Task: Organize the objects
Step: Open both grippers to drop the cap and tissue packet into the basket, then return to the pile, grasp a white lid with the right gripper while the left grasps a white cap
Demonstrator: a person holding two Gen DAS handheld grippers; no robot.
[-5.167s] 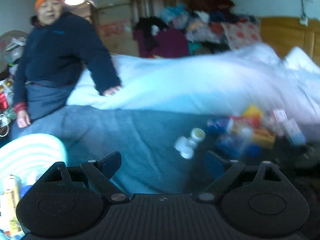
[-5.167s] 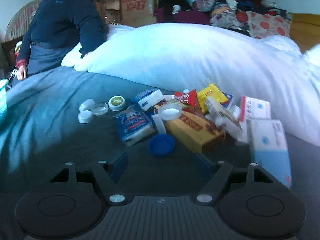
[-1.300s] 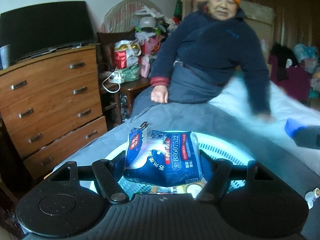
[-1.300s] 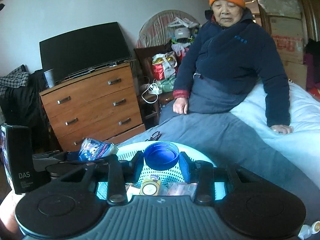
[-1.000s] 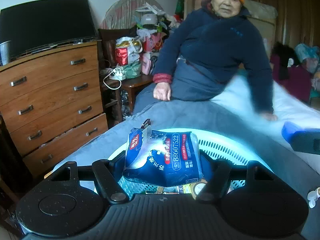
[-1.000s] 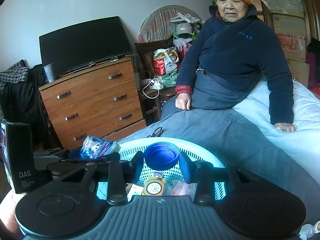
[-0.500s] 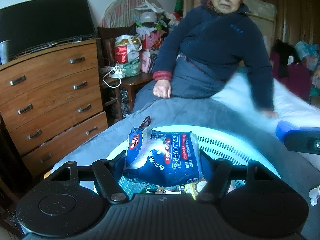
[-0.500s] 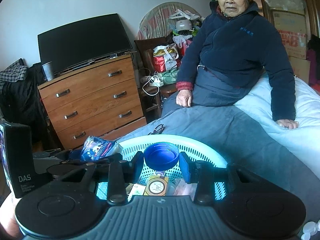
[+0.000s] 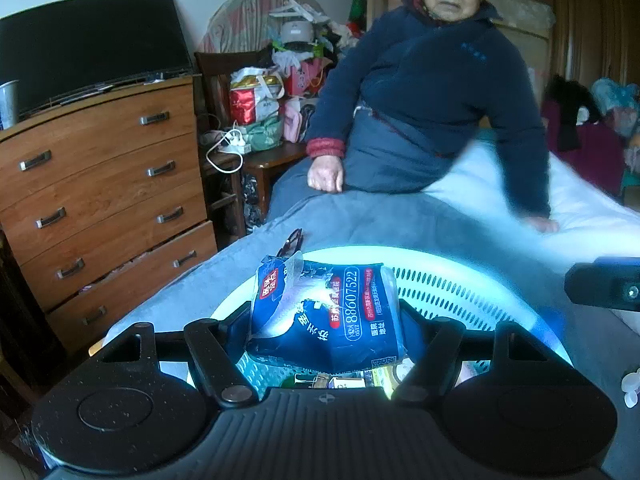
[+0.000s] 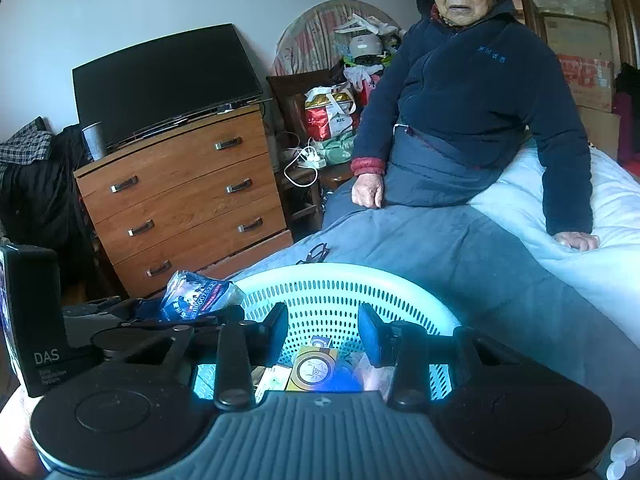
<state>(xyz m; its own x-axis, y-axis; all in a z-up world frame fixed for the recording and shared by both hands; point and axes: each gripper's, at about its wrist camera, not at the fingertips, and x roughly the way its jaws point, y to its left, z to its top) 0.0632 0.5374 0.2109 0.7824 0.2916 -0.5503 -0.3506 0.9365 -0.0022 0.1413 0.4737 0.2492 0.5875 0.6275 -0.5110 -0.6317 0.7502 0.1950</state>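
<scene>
My left gripper (image 9: 324, 320) is shut on a blue tissue pack (image 9: 332, 312) and holds it just over the pale blue perforated basket (image 9: 460, 268). In the right wrist view my right gripper (image 10: 323, 332) stands open above the same basket (image 10: 360, 274), with nothing between its fingers. Below it in the basket lie a yellow box with a round label (image 10: 316, 368), other small packets and a blurred blue shape (image 10: 344, 382). The left gripper with the tissue pack (image 10: 200, 294) shows at the left of that view.
A person (image 10: 472, 112) sits on the bed beyond the basket, one hand on the grey blanket (image 10: 440, 248). Glasses (image 10: 316, 252) lie on the blanket. A wooden dresser (image 10: 188, 200) with a TV stands left. White caps (image 10: 622, 460) lie at the lower right.
My right gripper has opened and the blue cap it held is gone from between its fingers. The left gripper still holds the tissue pack over the basket.
</scene>
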